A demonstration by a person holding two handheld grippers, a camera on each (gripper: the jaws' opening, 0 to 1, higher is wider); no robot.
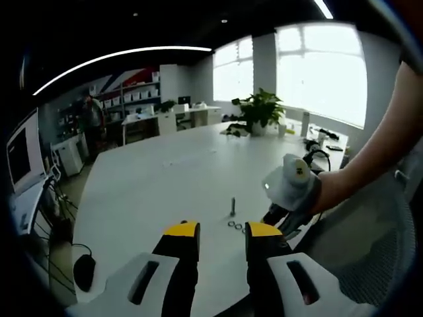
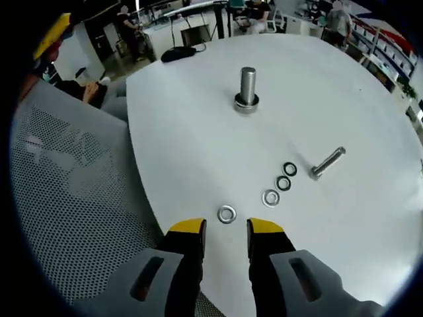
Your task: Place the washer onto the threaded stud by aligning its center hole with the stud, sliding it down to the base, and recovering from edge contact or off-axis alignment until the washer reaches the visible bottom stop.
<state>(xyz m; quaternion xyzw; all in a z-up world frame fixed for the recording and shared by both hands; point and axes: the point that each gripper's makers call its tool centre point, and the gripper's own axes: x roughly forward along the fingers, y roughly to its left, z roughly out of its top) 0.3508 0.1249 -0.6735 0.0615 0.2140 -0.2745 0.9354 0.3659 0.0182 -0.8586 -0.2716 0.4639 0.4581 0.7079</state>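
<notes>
A steel threaded stud point(image 2: 248, 84) stands upright on the white table point(image 2: 198, 132), with a ring at its base. One loose washer point(image 2: 227, 214) lies flat just ahead of my right gripper point(image 2: 226, 228), whose yellow-tipped jaws stand open and empty. Three more washers point(image 2: 283, 183) lie in a row to the right, beside a bolt point(image 2: 328, 162) on its side. In the left gripper view the stud point(image 1: 232, 206) and washers point(image 1: 234, 225) lie just beyond my open left gripper point(image 1: 223, 231). The right gripper point(image 1: 276, 212), held by a hand, points down at the table near them.
A grey mesh chair point(image 2: 66, 198) sits against the table's near edge. A potted plant point(image 1: 261, 109) and small items stand at the table's far end. A black mouse point(image 1: 84, 271) lies on a lower surface to the left. Desks and shelves fill the room behind.
</notes>
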